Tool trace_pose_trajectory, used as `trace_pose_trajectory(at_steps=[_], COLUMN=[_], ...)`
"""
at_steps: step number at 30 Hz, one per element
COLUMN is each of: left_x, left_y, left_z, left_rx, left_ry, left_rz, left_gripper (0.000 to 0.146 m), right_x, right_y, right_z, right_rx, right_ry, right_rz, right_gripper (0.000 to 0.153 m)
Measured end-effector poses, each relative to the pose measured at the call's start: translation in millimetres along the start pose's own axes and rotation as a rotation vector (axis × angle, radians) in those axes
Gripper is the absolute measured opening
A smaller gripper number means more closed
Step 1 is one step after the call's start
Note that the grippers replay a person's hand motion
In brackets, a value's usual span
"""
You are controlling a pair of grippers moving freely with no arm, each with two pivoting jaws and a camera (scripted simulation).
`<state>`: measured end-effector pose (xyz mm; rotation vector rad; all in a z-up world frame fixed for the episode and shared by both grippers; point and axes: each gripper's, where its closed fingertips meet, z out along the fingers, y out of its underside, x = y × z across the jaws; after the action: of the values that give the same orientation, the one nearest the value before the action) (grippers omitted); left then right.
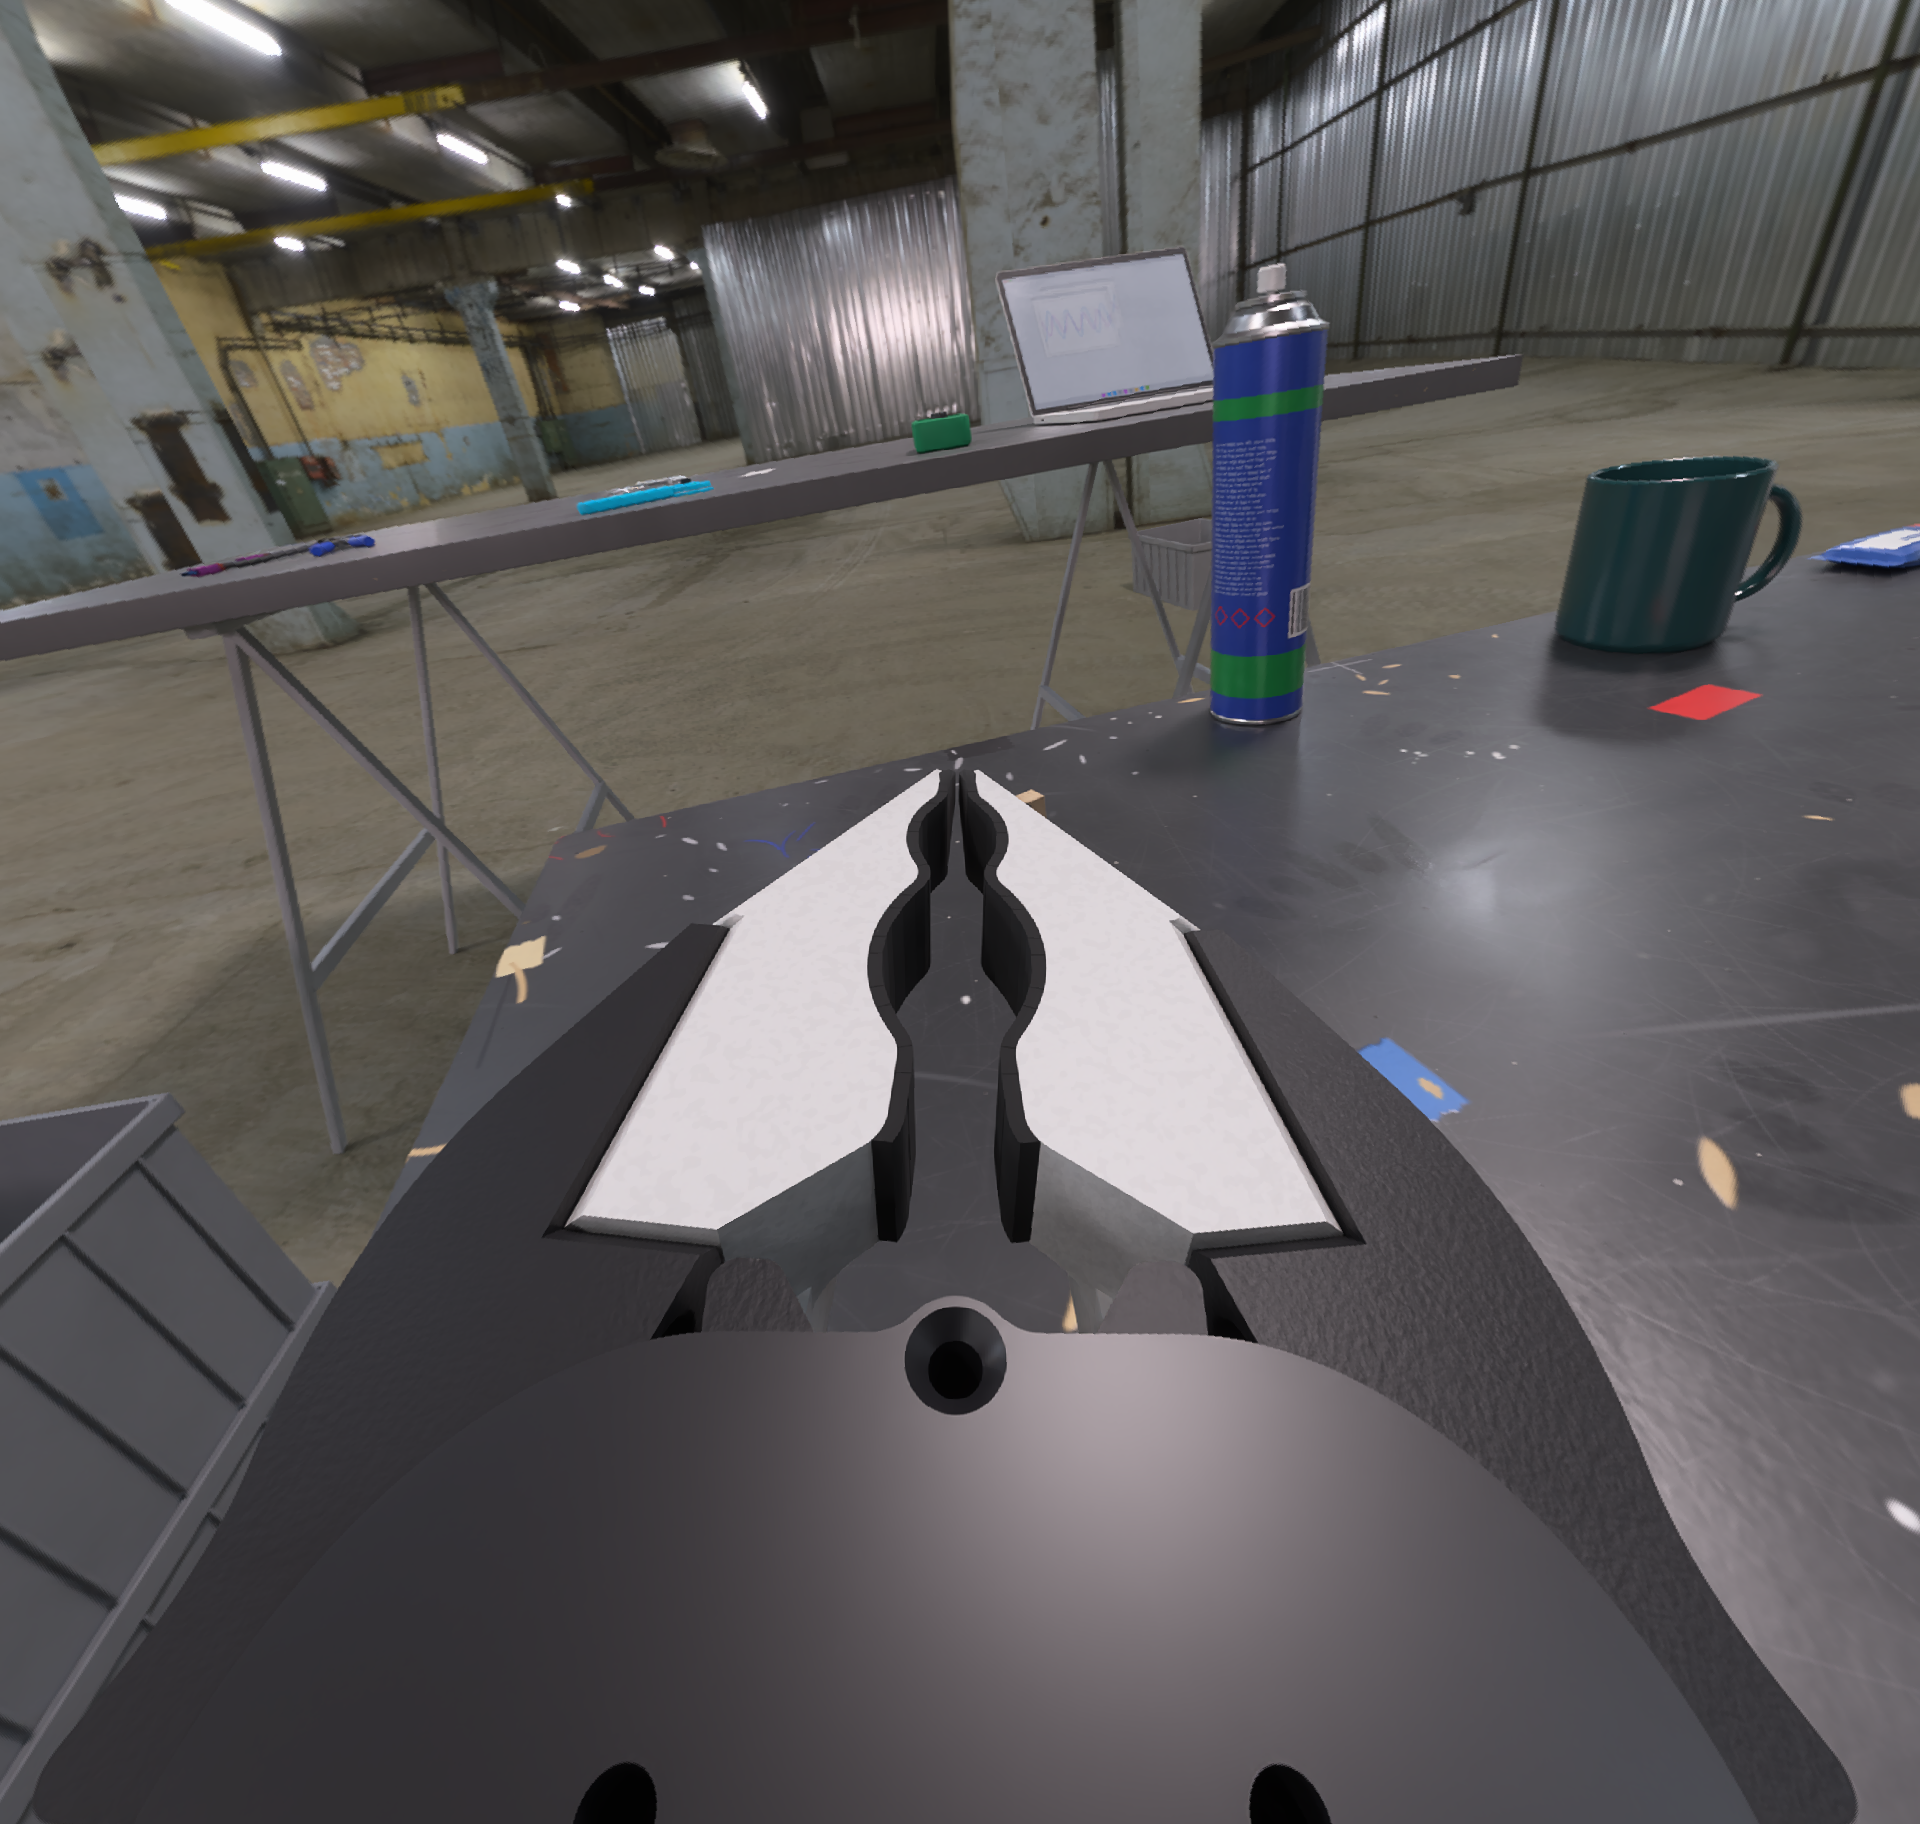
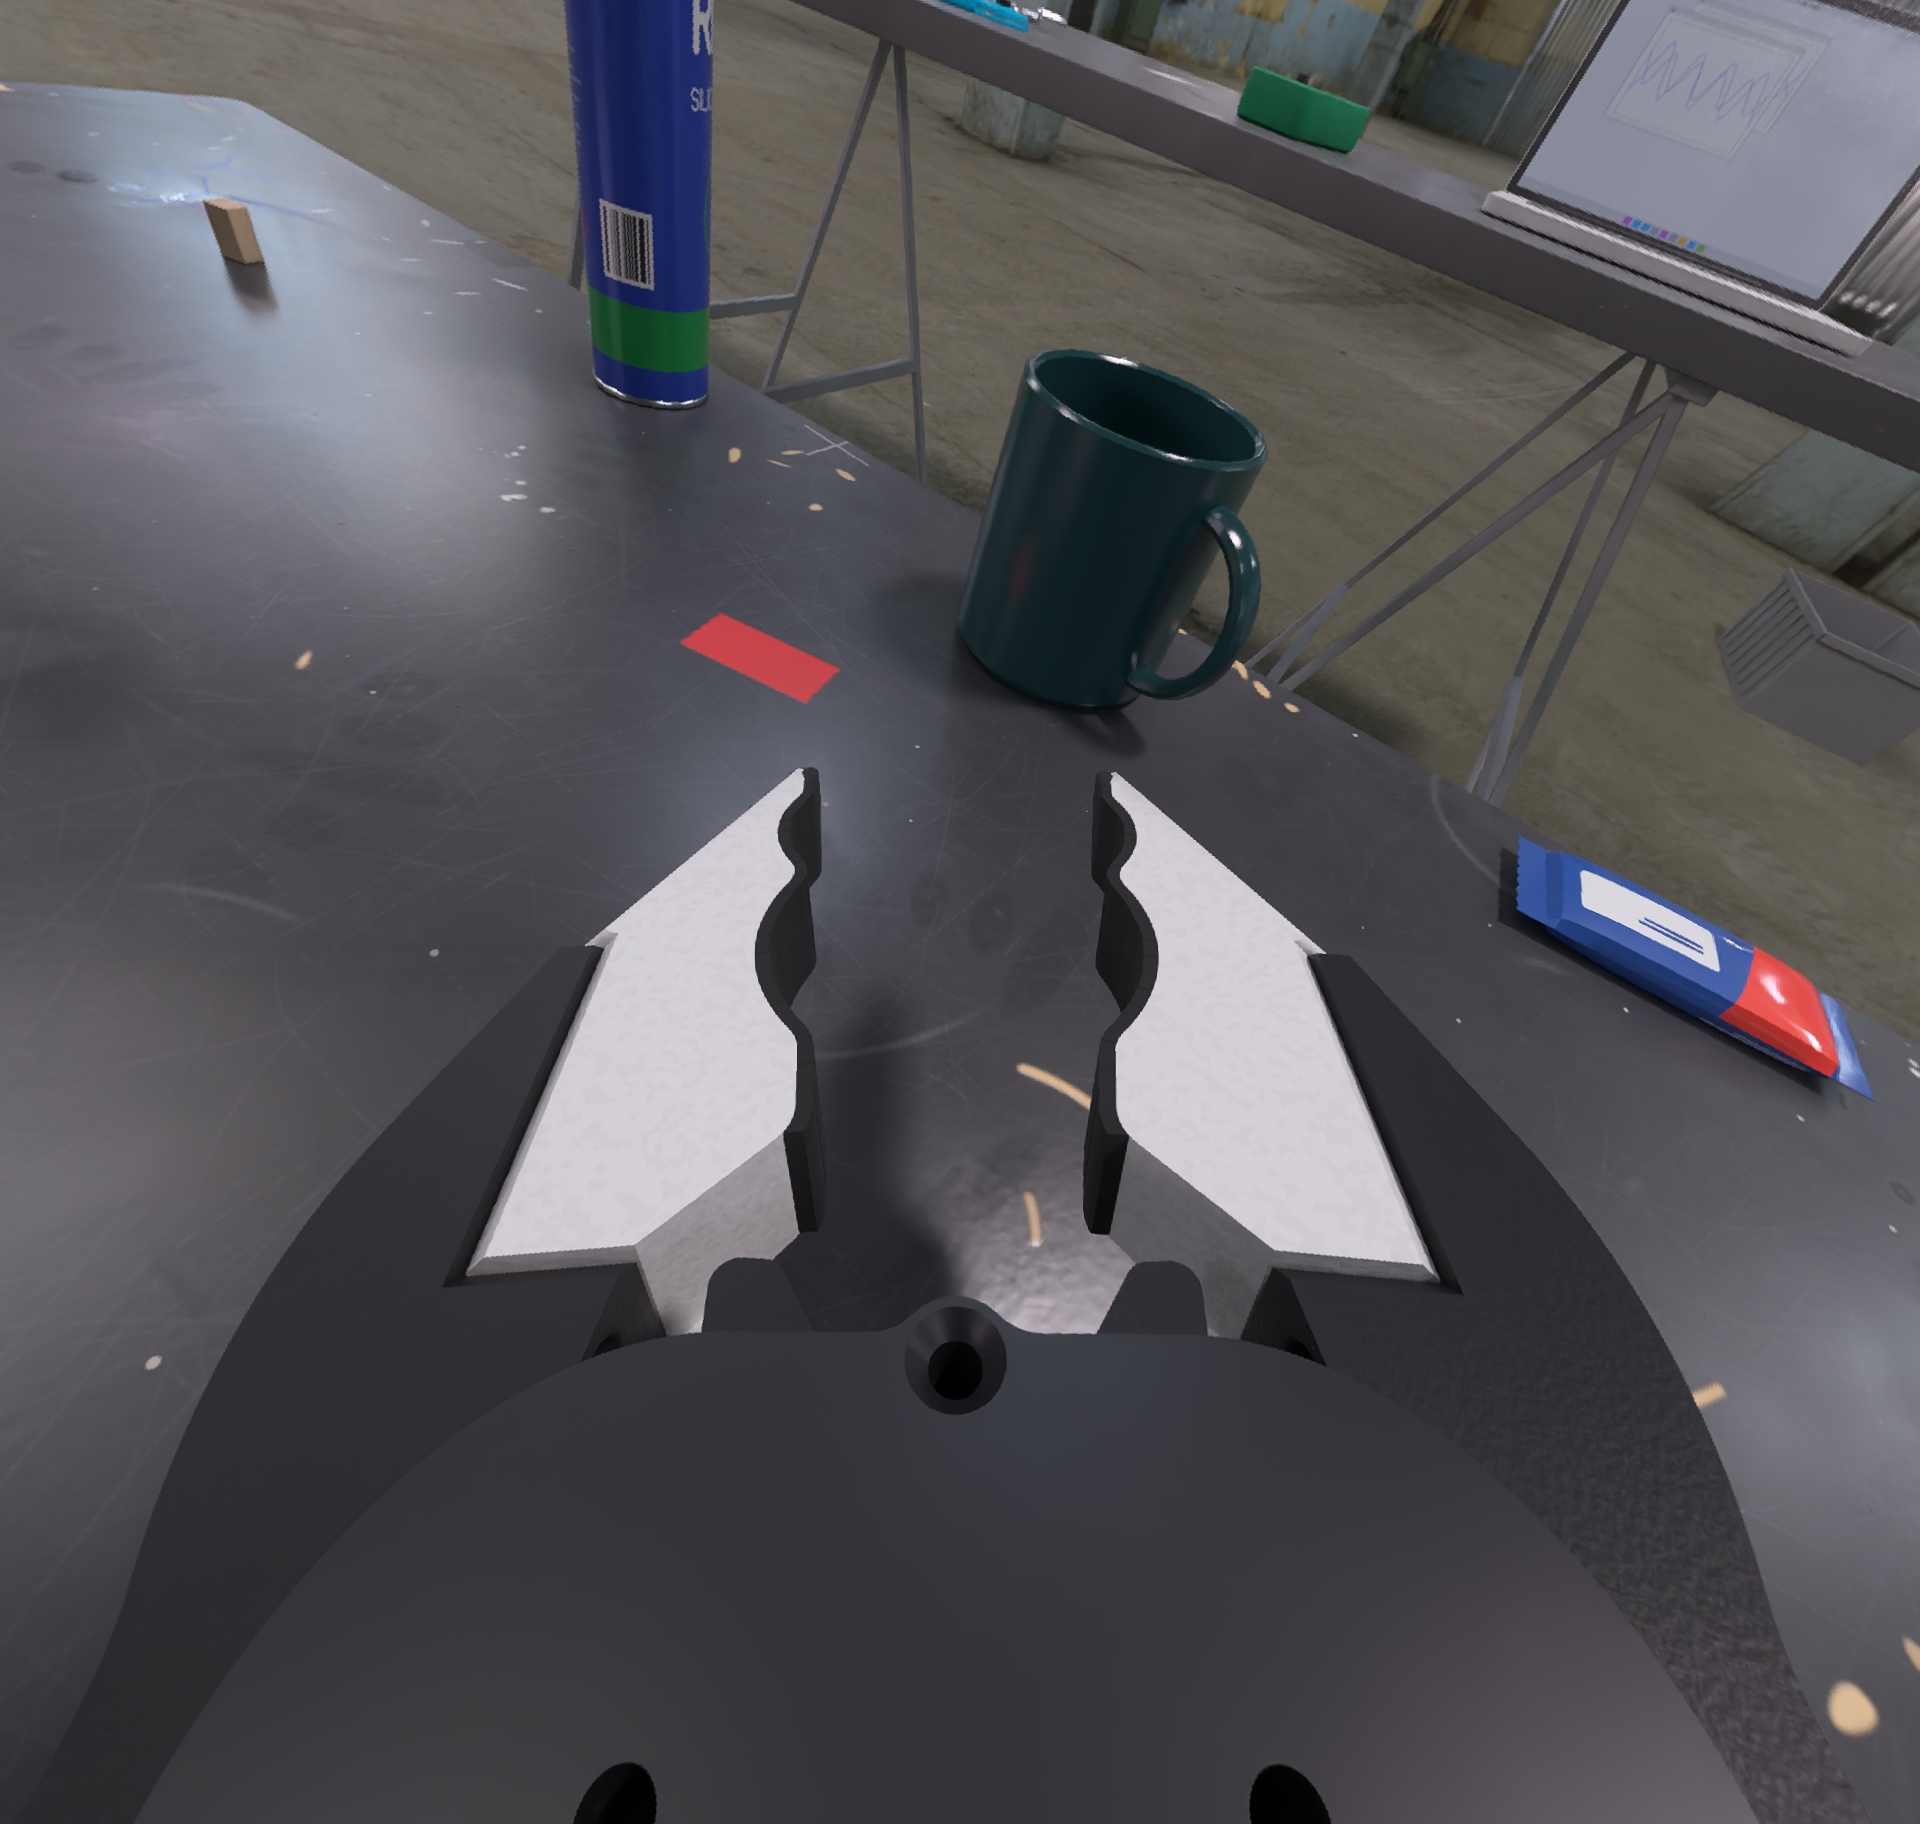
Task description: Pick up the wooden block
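Wooden block (image 2: 236,230) first, since it's the target: it stands alone far out on the left of the dark bench (image 2: 312,839), well apart from both grippers; going big to small from there, the blue spray can (image 2: 644,164) stands upright at the far edge, then the dark green mug (image 2: 1101,538) near it, then the blue-and-red snack bar (image 2: 1683,964) lying flat on the right; right gripper (image 2: 956,787) fingers are spread wide over bare bench, left gripper (image 1: 957,782) fingers pinched nearly together, holding nothing.

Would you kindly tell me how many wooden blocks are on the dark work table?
1: the wooden block stands far left on the table, left of the spray can. Others could be hidden.
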<state>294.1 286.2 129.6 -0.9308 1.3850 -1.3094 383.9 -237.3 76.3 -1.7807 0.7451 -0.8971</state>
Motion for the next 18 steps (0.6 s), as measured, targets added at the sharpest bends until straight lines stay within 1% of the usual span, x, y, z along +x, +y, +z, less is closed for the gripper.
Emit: trace_pose_trajectory(at_steps=[5,9,11,14,18], left_x=[4,0,0,3,8], left_y=[-1,-1,1,0,-1], left_z=[1,1,2,4,5], left_rx=[0.019,0.034,0.029,0.024,0.033], left_ry=[0.031,-0.016,-0.016,-0.016,-0.019], left_rz=[-0.026,-0.029,-0.046,-0.02,0.014], left_gripper=[0.001,0.002,0.003,0.003,0.003], right_x=[0,-4,-5,-3,5], right_y=[0,-2,-5,-10,-19], right_z=[0,0,-1,-2,-9], right_rx=[-0.001,0.018,0.042,0.084,0.152], right_ry=[-0.004,-0.048,-0.08,-0.118,-0.125], right_rz=[0.003,0.014,0.04,0.105,0.186], right_gripper=[0.052,0.052,0.052,0.052,0.054])
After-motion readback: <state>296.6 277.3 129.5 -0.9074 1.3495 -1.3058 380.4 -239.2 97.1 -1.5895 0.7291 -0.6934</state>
